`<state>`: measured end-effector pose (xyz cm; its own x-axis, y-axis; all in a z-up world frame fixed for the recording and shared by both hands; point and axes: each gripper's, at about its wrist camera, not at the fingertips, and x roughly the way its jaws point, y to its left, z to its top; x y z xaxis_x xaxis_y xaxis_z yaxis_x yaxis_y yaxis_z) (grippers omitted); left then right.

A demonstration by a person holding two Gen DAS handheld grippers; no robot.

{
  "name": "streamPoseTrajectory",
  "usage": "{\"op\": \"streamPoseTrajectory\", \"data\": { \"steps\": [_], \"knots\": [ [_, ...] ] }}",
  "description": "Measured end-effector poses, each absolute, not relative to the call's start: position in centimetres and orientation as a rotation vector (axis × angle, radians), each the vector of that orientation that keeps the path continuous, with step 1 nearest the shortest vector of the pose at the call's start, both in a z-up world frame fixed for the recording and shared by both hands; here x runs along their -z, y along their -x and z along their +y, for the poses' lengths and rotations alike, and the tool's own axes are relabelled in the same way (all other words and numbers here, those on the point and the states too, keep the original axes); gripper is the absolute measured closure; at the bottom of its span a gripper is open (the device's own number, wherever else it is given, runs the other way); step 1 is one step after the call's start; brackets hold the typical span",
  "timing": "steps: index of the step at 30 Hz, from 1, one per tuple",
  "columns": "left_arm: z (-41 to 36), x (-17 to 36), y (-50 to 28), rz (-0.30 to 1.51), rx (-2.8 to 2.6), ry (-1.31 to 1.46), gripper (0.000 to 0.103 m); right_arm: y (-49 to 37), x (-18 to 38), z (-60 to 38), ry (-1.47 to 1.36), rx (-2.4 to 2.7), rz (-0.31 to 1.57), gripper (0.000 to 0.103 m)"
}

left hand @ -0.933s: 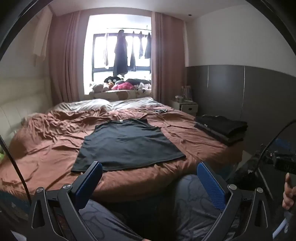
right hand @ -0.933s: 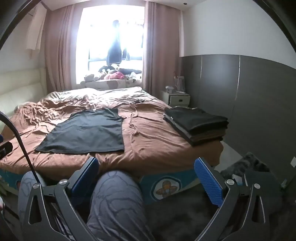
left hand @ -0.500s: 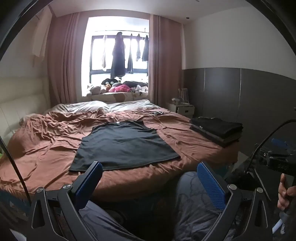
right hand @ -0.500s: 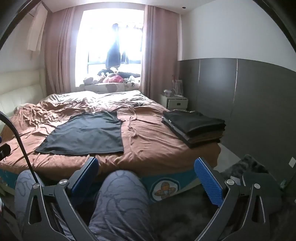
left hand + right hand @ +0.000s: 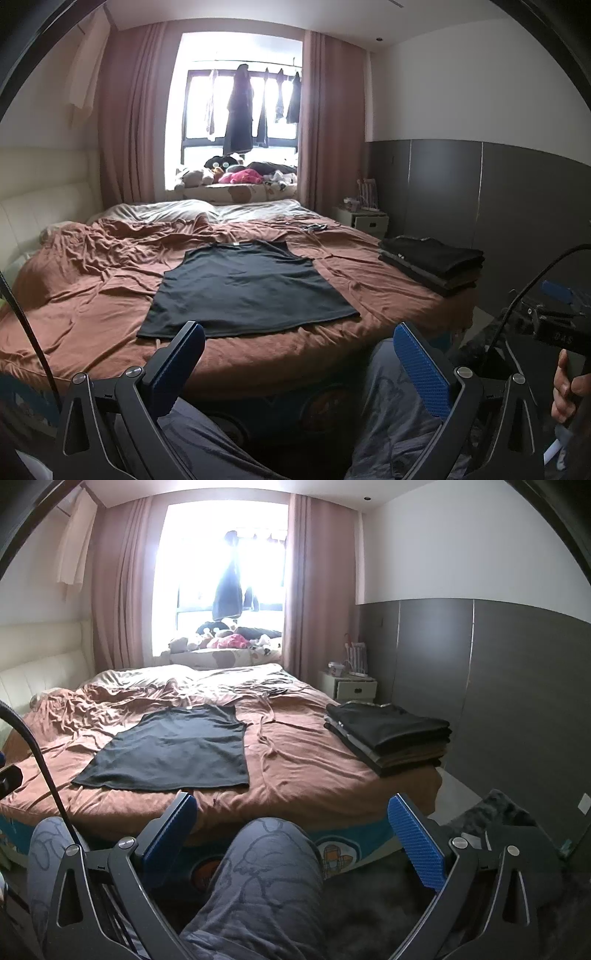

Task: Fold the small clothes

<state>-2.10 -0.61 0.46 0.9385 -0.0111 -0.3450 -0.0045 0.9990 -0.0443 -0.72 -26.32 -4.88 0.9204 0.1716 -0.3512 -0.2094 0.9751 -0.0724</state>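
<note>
A black sleeveless top [image 5: 243, 288] [image 5: 173, 749] lies spread flat on the brown bedsheet [image 5: 92, 288], hem toward me. My left gripper [image 5: 295, 343] hangs open just short of the bed's near edge, its left fingertip level with the hem and nothing between the blue pads [image 5: 421, 365]. My right gripper [image 5: 291, 818] is open too, held off the bed above a person's knee [image 5: 273, 845], to the right of the top. In the left wrist view the right gripper's body and the hand holding it show at the right edge.
A stack of folded dark clothes [image 5: 432, 264] [image 5: 388, 734] sits on the bed's right corner. A white nightstand [image 5: 349, 688] stands by the grey wall. Soft toys [image 5: 236, 175] line the windowsill. A dark rug [image 5: 388, 893] covers the floor.
Both cameras have tilted up and eased back slightly, so the bed and top sit lower and smaller in view. Both grippers stay open and empty.
</note>
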Motion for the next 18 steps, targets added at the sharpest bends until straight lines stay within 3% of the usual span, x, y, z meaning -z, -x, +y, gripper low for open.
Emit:
{"op": "streamPoseTrajectory", "data": {
  "steps": [18],
  "knots": [
    [-1.23,-0.65,3.05,0.339,0.006,0.042,0.0,1.38,5.23,-26.64,0.103,-0.194,0.34,0.0]
  ]
}}
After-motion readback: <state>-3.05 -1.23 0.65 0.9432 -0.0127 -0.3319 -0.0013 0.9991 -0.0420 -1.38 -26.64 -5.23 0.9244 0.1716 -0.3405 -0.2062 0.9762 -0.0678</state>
